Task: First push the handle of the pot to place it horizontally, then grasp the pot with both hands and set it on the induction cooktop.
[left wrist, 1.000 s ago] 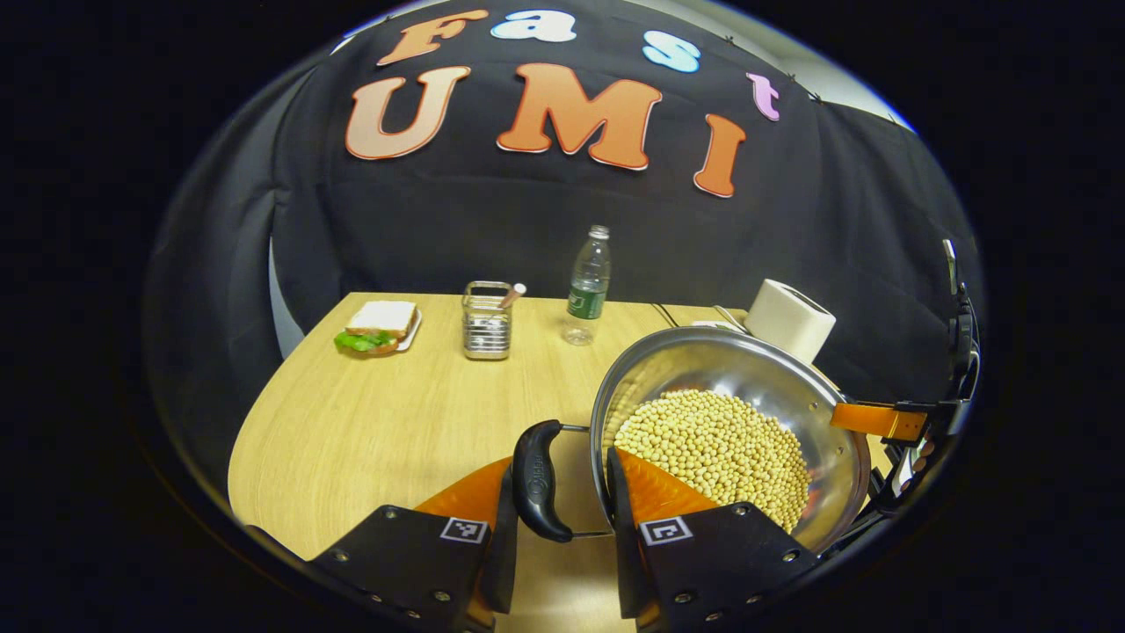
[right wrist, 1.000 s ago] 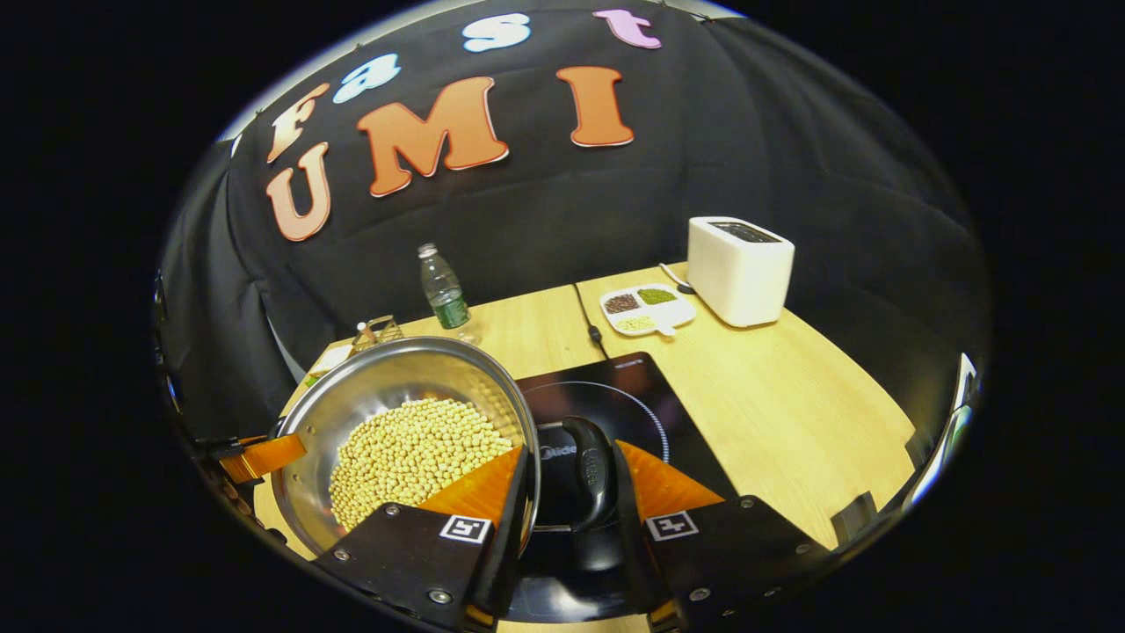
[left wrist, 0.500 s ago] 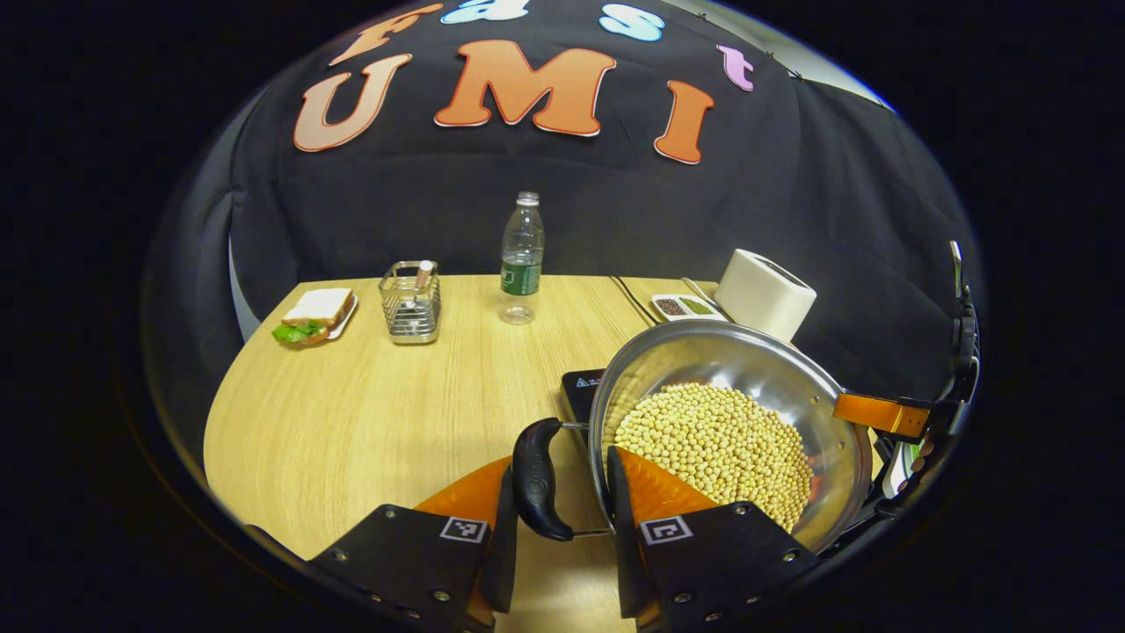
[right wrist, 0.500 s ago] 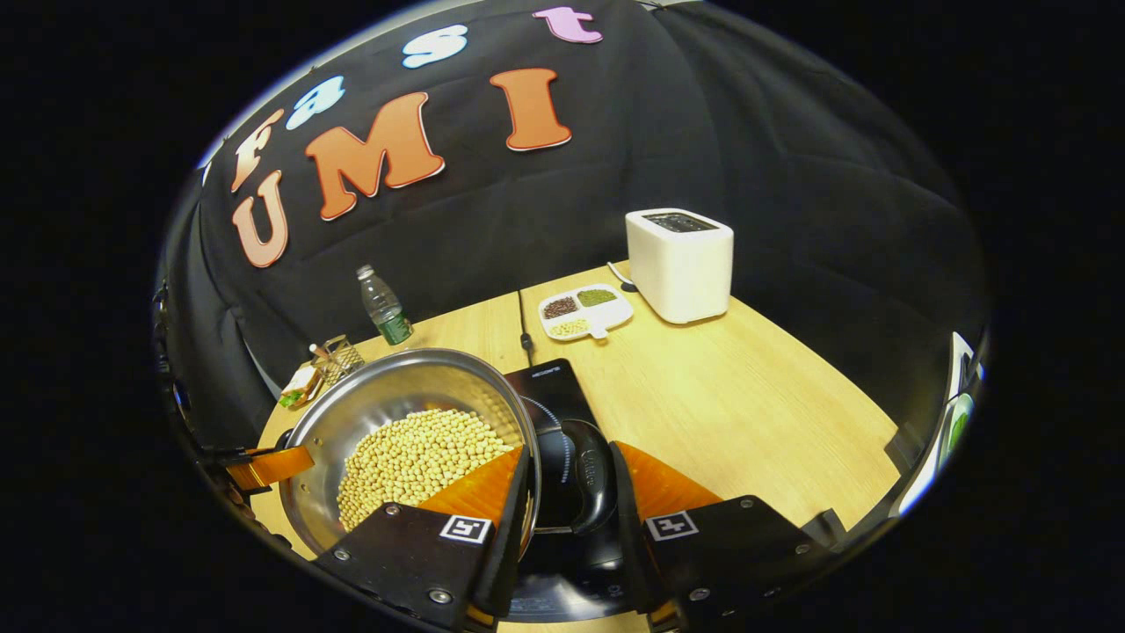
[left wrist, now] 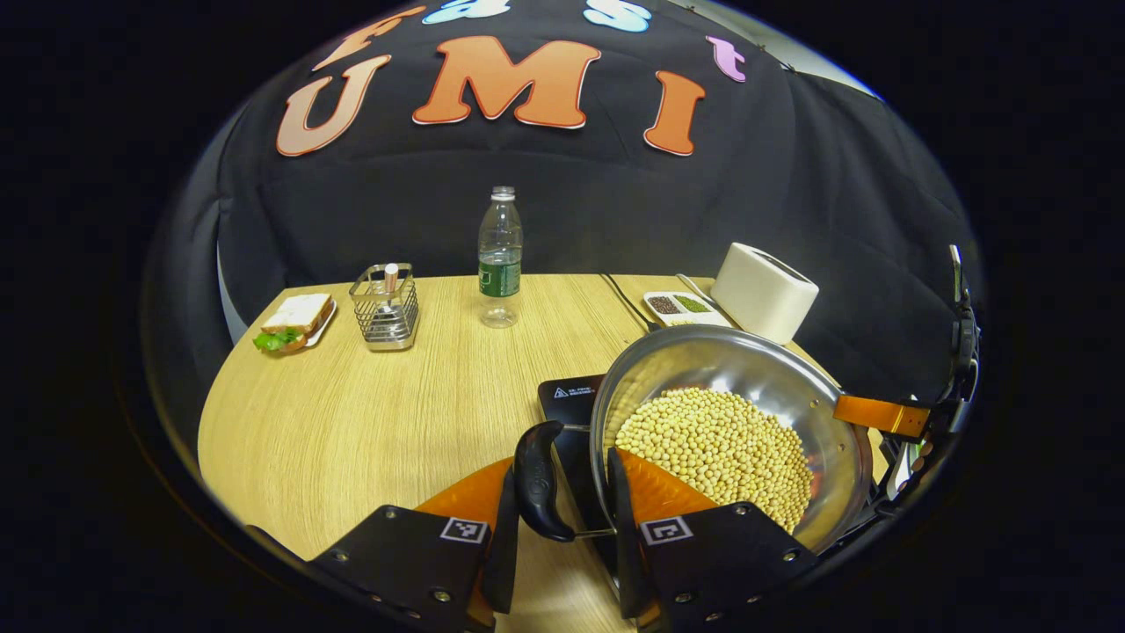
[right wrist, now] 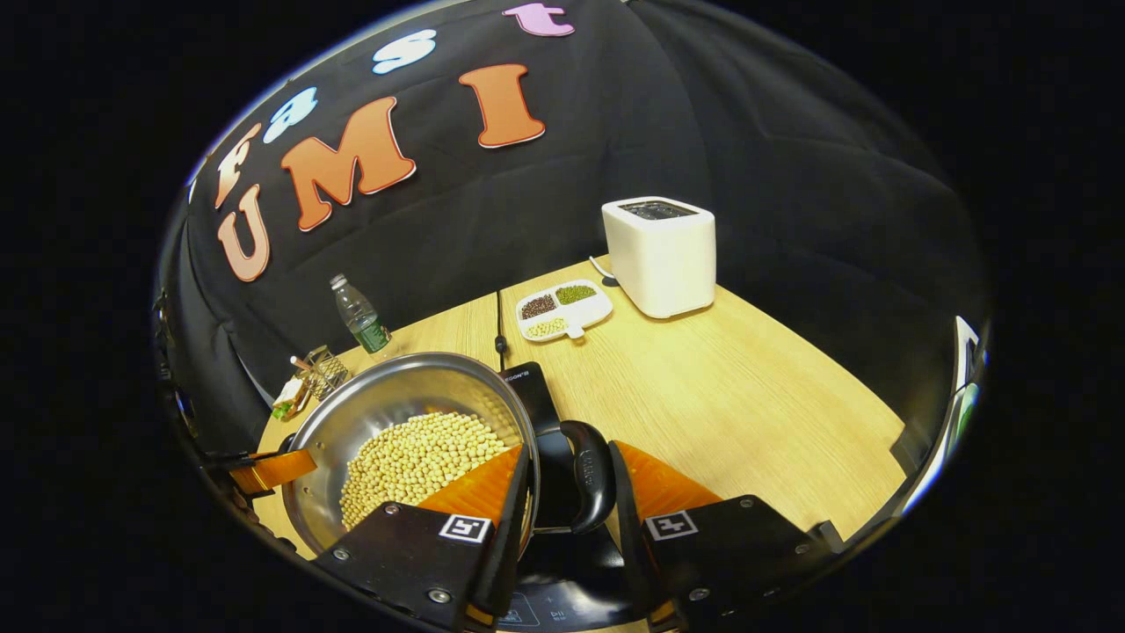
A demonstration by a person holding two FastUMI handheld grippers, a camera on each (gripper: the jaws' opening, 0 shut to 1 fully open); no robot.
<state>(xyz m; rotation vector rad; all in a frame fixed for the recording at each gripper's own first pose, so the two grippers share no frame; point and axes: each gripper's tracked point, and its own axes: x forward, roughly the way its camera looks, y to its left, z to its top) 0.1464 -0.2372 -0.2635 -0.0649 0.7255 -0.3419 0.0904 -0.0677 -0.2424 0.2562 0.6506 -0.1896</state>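
Each hand-held gripper, left [left wrist: 558,492] and right [right wrist: 569,479], clamps a side handle of the bean-filled pot [left wrist: 747,387] above the induction cooktop [right wrist: 527,387] on the counter [left wrist: 369,413]

Wooden table [left wrist: 369,422], black cloth wall [left wrist: 571,211]

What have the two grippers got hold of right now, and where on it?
The pot of beans: the left gripper clamps one black side handle, the right gripper the opposite handle.

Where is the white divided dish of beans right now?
In the right gripper view the white divided dish sits on the wooden table, just left of the white toaster.
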